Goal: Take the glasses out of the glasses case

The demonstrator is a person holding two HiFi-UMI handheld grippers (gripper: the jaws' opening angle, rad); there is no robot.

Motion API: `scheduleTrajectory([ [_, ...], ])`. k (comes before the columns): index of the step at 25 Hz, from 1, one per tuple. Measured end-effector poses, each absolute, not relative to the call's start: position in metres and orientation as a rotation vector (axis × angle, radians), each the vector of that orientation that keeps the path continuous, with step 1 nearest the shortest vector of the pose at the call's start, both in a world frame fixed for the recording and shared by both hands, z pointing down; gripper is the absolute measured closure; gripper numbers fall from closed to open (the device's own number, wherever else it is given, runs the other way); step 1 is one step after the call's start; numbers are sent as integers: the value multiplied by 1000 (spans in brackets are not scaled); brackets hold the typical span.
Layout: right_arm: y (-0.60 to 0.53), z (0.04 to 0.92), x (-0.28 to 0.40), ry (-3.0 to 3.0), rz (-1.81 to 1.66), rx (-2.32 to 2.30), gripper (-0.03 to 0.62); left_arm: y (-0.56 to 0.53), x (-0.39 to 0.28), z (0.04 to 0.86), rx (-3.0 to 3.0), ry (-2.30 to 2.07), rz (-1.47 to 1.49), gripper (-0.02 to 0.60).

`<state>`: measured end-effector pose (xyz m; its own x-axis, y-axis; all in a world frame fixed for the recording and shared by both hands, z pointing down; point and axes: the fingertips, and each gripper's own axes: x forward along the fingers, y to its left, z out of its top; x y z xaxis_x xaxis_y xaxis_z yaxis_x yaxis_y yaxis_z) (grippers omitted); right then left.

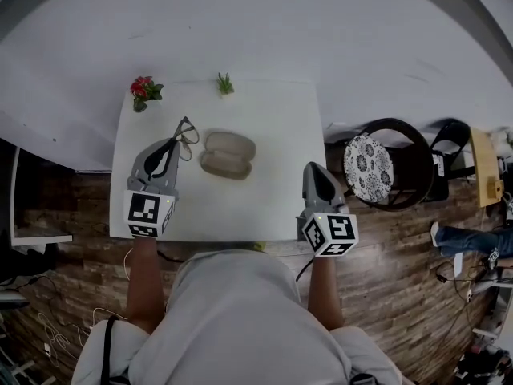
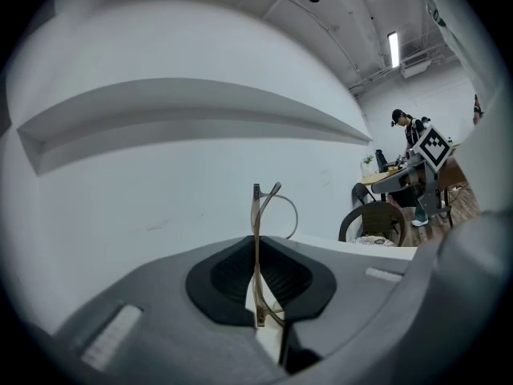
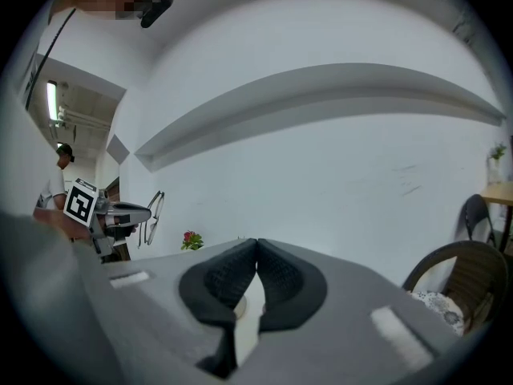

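Grey hoodie [image 1: 240, 311] fills bottom centre of the head view. Left gripper [image 1: 178, 139] at the left of the white table [image 1: 272, 207], clamped on the glasses [image 1: 187, 135]. Left gripper view: frame arm pinched between the pads, lenses sticking up past the tips. Glasses are out of the case [image 1: 228, 155], just left of it. Case sits mid-table and looks opened flat. Right gripper [image 1: 314, 169] at the table's right edge, jaws pressed together with nothing between them. Red flower [image 1: 144, 91] and small green plant [image 1: 225, 83] along the table's upper edge.
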<state>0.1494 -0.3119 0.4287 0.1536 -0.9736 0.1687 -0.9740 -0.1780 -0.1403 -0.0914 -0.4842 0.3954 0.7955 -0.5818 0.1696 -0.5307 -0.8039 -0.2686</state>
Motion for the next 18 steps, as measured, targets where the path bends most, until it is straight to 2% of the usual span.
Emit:
scheduleTrajectory([
  [18,-334,404,153,-2072,280,2366,591,-490,-134,353,-2739,1096,-161,558],
])
